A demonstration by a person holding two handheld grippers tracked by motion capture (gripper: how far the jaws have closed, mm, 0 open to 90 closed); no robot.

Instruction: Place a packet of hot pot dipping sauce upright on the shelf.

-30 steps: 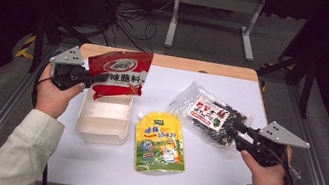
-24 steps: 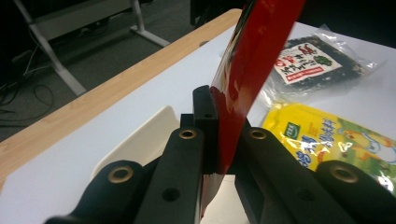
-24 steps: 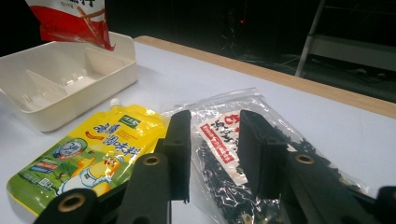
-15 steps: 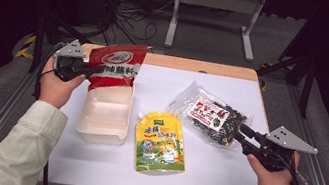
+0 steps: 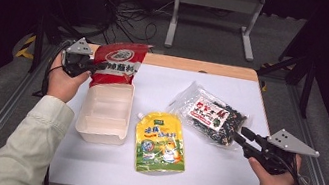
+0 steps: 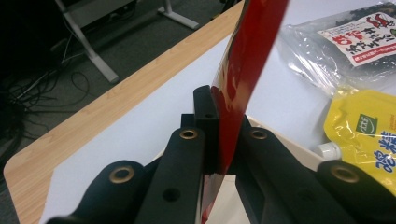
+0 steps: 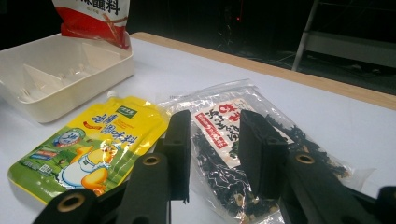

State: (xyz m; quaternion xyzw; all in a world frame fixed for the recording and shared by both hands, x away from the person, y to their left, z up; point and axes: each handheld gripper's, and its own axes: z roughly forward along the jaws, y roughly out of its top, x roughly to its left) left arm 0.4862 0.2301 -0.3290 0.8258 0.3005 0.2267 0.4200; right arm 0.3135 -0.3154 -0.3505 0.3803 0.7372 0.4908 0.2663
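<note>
My left gripper (image 5: 90, 66) is shut on the side edge of a red pouch (image 5: 117, 63), which hangs upright over the far end of a white divided tray (image 5: 104, 113). In the left gripper view, the jaws pinch the red pouch (image 6: 243, 70) edge-on. A yellow spouted pouch (image 5: 160, 142) lies flat at the table's middle. A clear bag of dark dried seaweed (image 5: 212, 114) lies to its right. My right gripper (image 5: 242, 135) is open at the bag's near right corner, and in the right gripper view its jaws straddle the seaweed bag (image 7: 215, 122) above it.
The white table top (image 5: 164, 80) has a wooden strip (image 5: 197, 66) along its far edge. Beyond it are cables and a metal stand (image 5: 214, 9) on the floor. In the right gripper view, the tray (image 7: 60, 74) and yellow pouch (image 7: 93, 144) lie to the left.
My left gripper has raised the red pouch and turned it upright over the tray's far end. The right hand has drawn back slightly toward the near right.
</note>
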